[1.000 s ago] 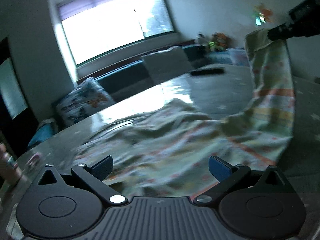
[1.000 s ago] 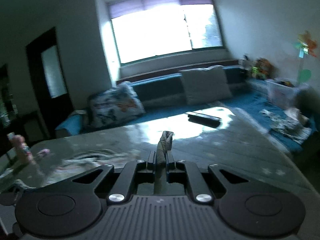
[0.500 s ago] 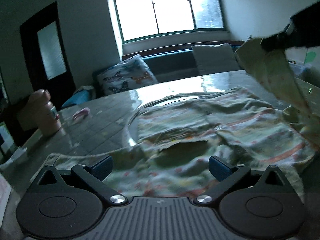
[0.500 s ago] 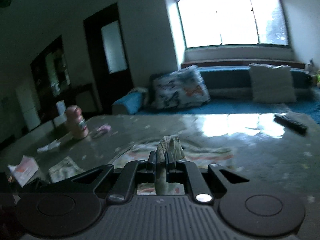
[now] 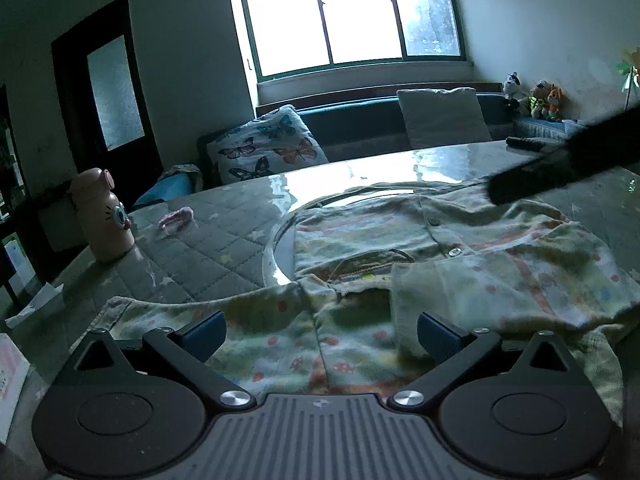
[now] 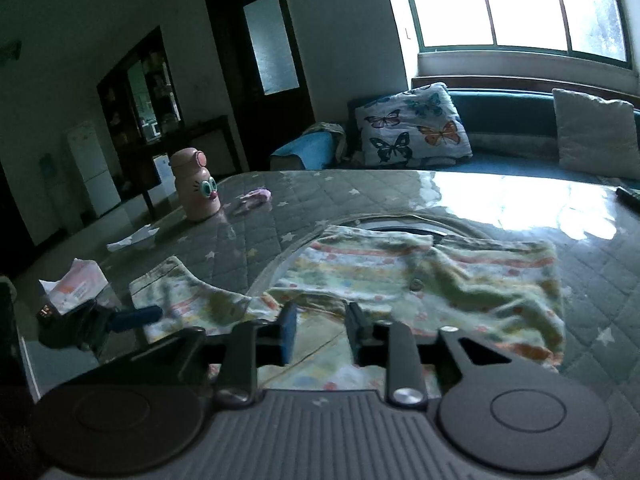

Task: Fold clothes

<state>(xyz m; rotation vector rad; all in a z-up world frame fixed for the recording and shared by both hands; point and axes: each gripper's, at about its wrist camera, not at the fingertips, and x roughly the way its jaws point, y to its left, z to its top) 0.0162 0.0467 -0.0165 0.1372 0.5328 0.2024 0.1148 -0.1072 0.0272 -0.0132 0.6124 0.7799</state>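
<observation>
the garment is spread flat on the worktop, over a round inset near the middle, with one sleeve laid toward the left edge. a bottle is stood near the far left corner, with a small bundle of cloth just to its right. a tissue pack is set at the left edge, nearer the front. a remote is placed at the far right edge. a sofa is seen behind the worktop.

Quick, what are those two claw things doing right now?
Left gripper: jaws open, holding nothing, above the garment.
Right gripper: jaws open, holding nothing.
</observation>
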